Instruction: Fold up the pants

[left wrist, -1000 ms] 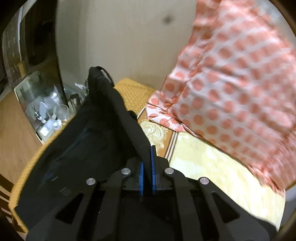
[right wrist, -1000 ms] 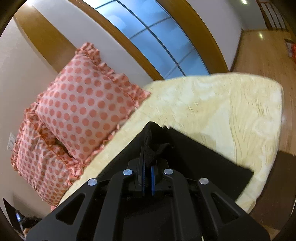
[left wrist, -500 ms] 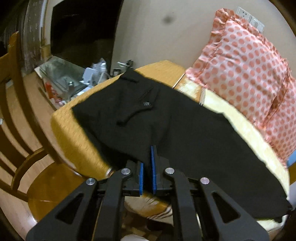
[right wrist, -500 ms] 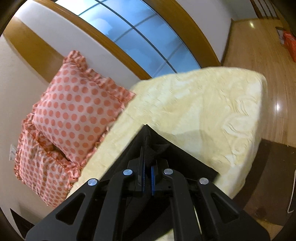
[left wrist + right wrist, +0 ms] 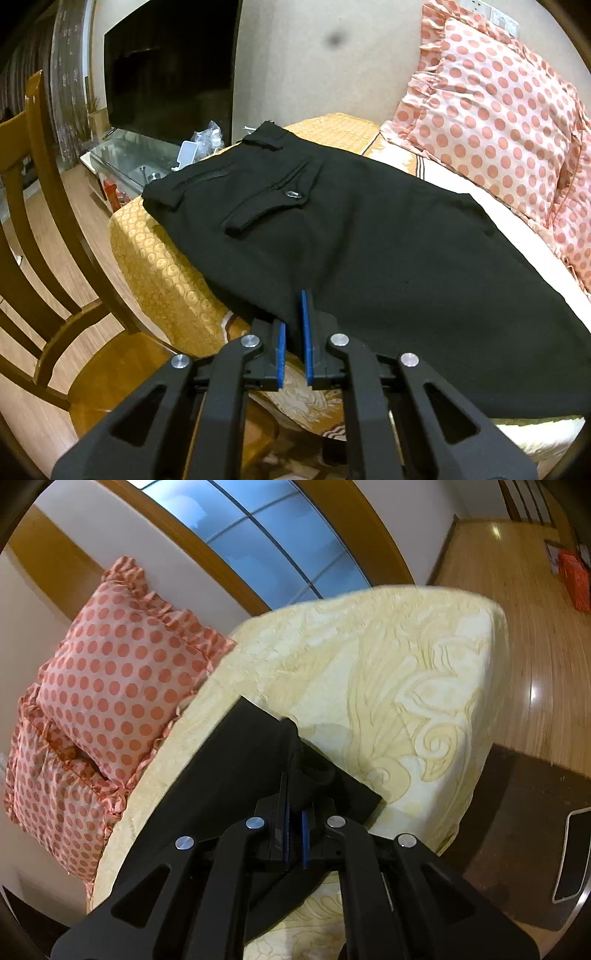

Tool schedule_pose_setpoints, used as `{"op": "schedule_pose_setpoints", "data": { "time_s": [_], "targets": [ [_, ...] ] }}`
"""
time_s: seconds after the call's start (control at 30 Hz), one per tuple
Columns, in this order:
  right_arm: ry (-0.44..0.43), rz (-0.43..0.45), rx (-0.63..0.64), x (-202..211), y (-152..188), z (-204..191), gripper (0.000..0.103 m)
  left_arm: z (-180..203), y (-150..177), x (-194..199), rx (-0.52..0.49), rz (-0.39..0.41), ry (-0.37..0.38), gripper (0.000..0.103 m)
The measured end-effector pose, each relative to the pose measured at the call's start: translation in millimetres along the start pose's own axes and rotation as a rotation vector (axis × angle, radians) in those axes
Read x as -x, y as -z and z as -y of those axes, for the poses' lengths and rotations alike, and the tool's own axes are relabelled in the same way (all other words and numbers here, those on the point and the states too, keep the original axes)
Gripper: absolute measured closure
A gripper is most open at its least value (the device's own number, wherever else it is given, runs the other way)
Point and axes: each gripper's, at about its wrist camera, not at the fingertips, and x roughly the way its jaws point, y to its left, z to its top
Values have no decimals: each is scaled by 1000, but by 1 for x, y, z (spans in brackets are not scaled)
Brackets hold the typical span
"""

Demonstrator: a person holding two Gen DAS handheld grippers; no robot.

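Black pants [image 5: 369,236] lie flat on the bed, waistband at the far left with a buttoned back pocket [image 5: 273,206] facing up. My left gripper [image 5: 293,332] sits at the pants' near edge, its blue pads slightly apart with the cloth edge between them. In the right wrist view the leg end of the pants [image 5: 236,775] lies on the cream bedspread [image 5: 388,686]. My right gripper [image 5: 293,805] is shut on a bunched fold of the hem.
Polka-dot pillows [image 5: 491,110] lean on the wall behind the pants and show in the right wrist view [image 5: 122,686]. A wooden chair [image 5: 51,258] stands left of the bed. A glass stand [image 5: 136,158] with clutter sits under a television [image 5: 166,74]. Wooden floor [image 5: 517,590] lies beyond the bed.
The left gripper brought the lifted pants down and they now lie spread flat on the bed. Its pads have parted slightly. The right gripper keeps hold of the hem, lower on the bed.
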Motion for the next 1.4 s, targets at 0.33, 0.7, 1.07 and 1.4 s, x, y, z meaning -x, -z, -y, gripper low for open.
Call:
{"op": "schedule_pose_setpoints", "data": {
  "time_s": [0.33, 0.7, 1.07, 1.4],
  "targets": [
    [40, -10, 77, -4, 3, -3, 91, -14, -7, -3, 26, -35, 50, 88],
    [28, 62, 3, 18, -5, 20, 45, 11, -1, 61, -80, 196, 1, 37],
    [-47, 18, -30, 17, 20, 18, 63, 104, 13, 30, -244, 138, 211, 30],
    [-50, 84, -44, 1, 23, 14, 93, 131, 38, -1, -272, 72, 262, 28]
  ]
}}
